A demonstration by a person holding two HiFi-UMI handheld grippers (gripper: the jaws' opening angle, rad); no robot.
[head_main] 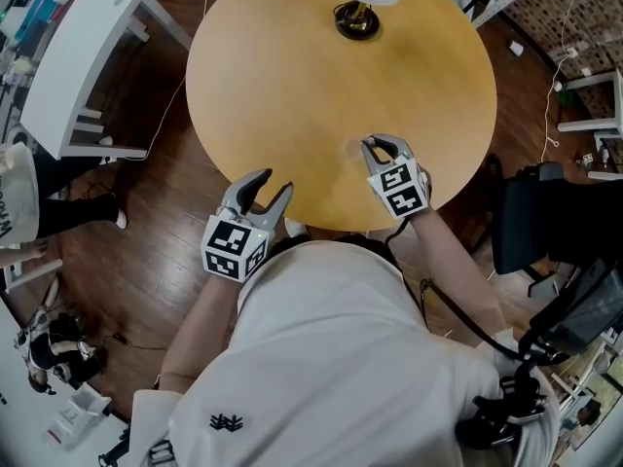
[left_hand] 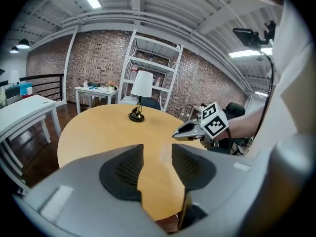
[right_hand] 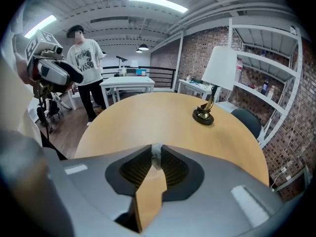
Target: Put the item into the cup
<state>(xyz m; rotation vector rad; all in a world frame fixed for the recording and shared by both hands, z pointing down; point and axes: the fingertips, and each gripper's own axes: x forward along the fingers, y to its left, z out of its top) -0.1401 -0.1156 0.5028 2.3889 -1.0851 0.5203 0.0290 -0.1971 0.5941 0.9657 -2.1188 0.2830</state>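
— Which step are we on?
— The right gripper (head_main: pixel 376 145) is clenched on a small pale item (right_hand: pixel 156 151), pinched right at the tips, low over the near side of the surface (head_main: pixel 292 76). I'd call this the carry step.
— And the cup?
— I can't pick one out for sure (there's a faint glassy patch (head_main: pixel 352 150) just beside the tips, maybe a clear cup, too faint to call). Only the lamp (head_main: pixel 357 19) shows plainly, well apart at the far side.
— Left side?
— The left gripper (head_main: pixel 264 189) hangs released with nothing between its jaws, at the near edge. Next I need to find the cup's mouth, line the item up over it, and only then let go
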